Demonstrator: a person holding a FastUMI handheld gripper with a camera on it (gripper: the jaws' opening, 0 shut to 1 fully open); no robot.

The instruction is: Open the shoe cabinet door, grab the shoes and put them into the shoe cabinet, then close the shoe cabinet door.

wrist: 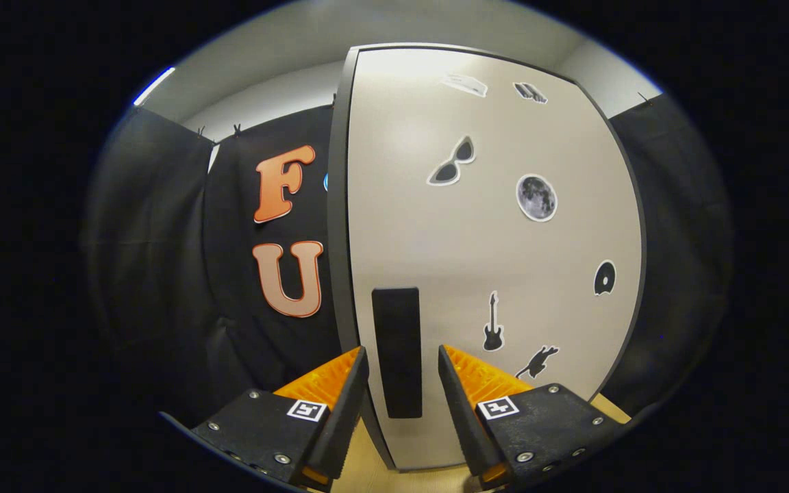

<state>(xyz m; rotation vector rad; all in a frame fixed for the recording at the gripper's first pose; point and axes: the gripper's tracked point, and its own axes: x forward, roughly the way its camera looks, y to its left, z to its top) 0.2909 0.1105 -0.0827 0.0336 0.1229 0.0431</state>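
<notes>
- While the shoe cabinet door (490, 239) sits shut at centre frame, I count nothing done.
- My hand-held gripper (403, 366) has fingers apart, flanking the dark handle (398, 349), not clamped.
- Left: open door, load shoes, close door.

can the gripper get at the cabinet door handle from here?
Probably yes. The gripper is open, its fingers either side of the black handle on the shut cabinet door. Nothing sits between them; whether the fingers touch it yet is unclear.
</notes>
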